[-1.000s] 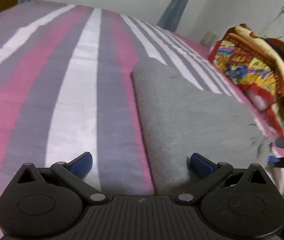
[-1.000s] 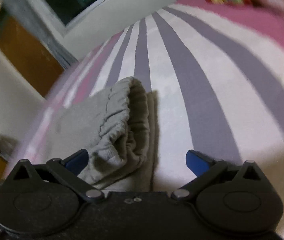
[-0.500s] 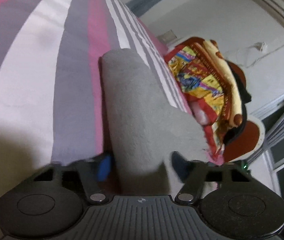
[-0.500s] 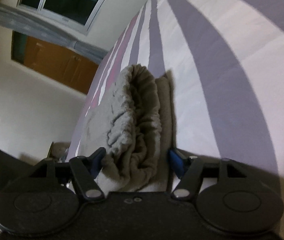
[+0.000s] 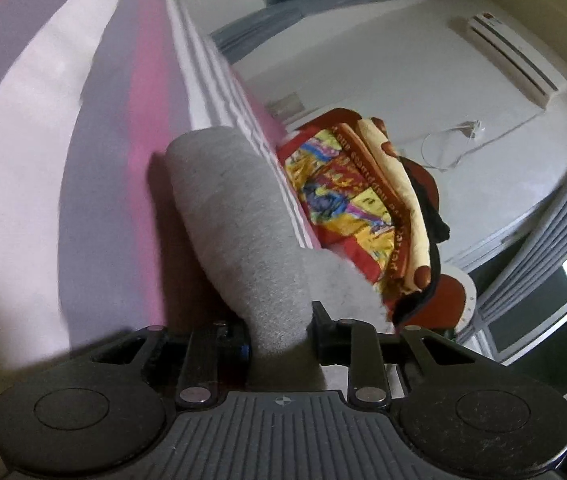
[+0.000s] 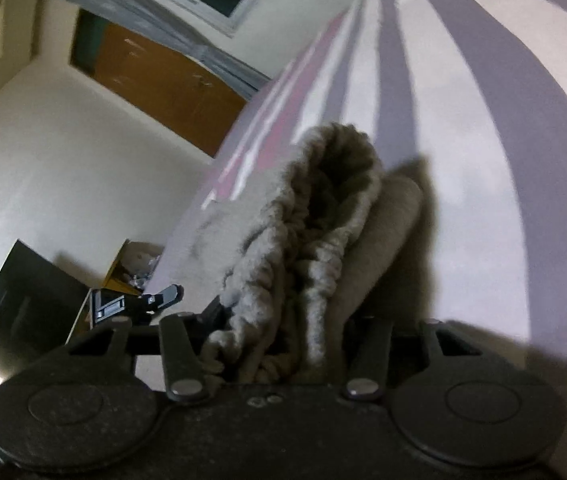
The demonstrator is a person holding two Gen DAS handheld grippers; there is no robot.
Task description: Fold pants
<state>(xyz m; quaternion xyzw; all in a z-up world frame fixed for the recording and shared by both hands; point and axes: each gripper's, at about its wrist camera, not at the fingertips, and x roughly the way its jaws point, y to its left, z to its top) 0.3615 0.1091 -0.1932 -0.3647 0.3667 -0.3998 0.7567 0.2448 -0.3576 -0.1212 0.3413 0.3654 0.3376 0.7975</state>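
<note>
The grey pants (image 5: 239,216) lie on the striped bedsheet (image 5: 95,128), and I have an end of them in each of my grippers. On my left camera the folded, smooth end runs straight back from the sheet into the left gripper (image 5: 279,338). The cloth fills the narrow gap between the two fingers, the blue pad (image 5: 244,348) on one side and the black finger on the other both pressed against it. Those jaws are nearly together and closing, pinching the fabric.

On my right camera I see the gathered waistband (image 6: 323,208) standing up in a puffy loop with its mouth open toward me. Its lower folds drop down between the fingers of the right gripper (image 6: 283,344). These jaws stand about half apart and are closing too, with the bunched elastic wedged between them and touching both sides. A smoother layer of the pants lies just beside the waistband, against the right-hand finger.

Beyond the pants on the left view a bright patterned blanket (image 5: 355,200) is heaped at the bed's edge. A wall air conditioner (image 5: 515,56) hangs above it.
</note>
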